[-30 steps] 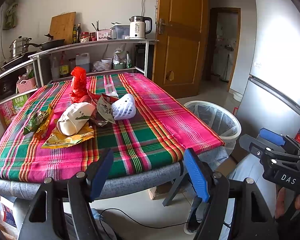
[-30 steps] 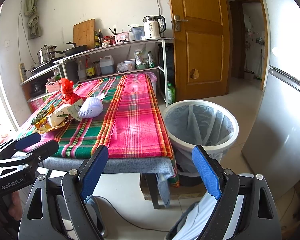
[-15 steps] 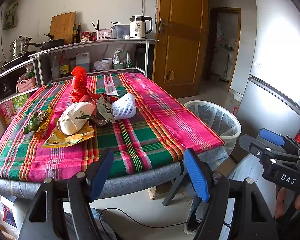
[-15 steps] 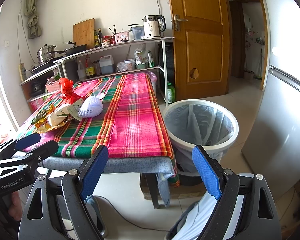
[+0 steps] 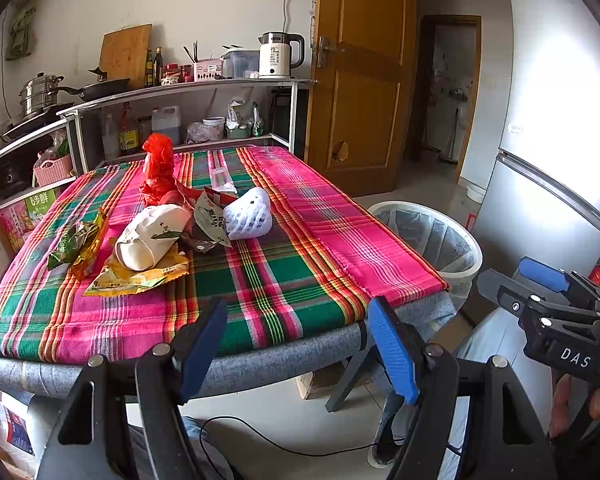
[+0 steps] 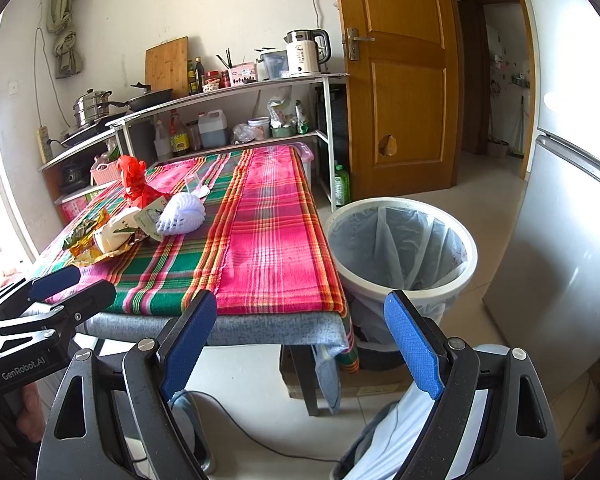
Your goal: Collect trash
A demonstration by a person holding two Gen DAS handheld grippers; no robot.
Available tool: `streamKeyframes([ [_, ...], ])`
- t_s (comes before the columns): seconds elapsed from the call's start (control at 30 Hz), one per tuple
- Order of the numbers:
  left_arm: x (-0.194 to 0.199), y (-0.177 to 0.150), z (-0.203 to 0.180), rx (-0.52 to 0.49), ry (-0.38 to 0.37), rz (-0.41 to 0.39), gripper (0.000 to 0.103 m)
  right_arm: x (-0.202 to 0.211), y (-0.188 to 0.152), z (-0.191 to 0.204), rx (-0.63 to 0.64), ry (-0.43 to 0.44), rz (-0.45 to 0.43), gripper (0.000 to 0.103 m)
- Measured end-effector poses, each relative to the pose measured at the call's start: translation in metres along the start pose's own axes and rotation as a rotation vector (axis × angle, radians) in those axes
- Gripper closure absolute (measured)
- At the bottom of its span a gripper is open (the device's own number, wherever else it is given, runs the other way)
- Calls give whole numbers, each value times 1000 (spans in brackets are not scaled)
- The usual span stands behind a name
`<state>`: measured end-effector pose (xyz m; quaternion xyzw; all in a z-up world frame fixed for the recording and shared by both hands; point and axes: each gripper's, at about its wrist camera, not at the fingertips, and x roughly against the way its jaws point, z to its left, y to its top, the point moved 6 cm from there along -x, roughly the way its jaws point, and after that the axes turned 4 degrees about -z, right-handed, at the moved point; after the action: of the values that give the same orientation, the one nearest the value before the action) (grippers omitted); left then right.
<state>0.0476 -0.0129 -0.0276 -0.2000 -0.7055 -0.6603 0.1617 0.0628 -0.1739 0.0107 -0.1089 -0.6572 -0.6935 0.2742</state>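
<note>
A heap of trash lies on the plaid tablecloth (image 5: 284,280): a white foam fruit net (image 5: 247,216), a cream paper bag (image 5: 150,236), a yellow wrapper (image 5: 136,280), a green-gold wrapper (image 5: 78,242), a red plastic bag (image 5: 158,168). The net also shows in the right wrist view (image 6: 182,214). A white bin with a grey liner (image 6: 400,244) stands on the floor right of the table. My left gripper (image 5: 296,344) is open and empty, before the table's near edge. My right gripper (image 6: 300,340) is open and empty, low between table corner and bin.
A metal shelf rack (image 5: 188,92) with a kettle, pots and bottles stands behind the table. A wooden door (image 6: 400,80) and a grey fridge (image 6: 572,216) are to the right. A cable (image 5: 284,444) runs on the tiled floor, and a cardboard box (image 6: 364,384) sits under the table.
</note>
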Motion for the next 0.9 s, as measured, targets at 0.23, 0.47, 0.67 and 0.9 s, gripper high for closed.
streamKeyframes([
  [0.23,0,0,0,0,1,-1,28,0,0,0,-1,1,1,17],
  [0.47,0,0,0,0,1,1,28,-2,-2,1,-2,2,6,17],
  [0.67,-3,-2,8,4,17,8,28,-10,-2,4,11,12,22,17],
  [0.9,-17,-1,44,43,86,28,28,-32,11,21,36,63,38,17],
])
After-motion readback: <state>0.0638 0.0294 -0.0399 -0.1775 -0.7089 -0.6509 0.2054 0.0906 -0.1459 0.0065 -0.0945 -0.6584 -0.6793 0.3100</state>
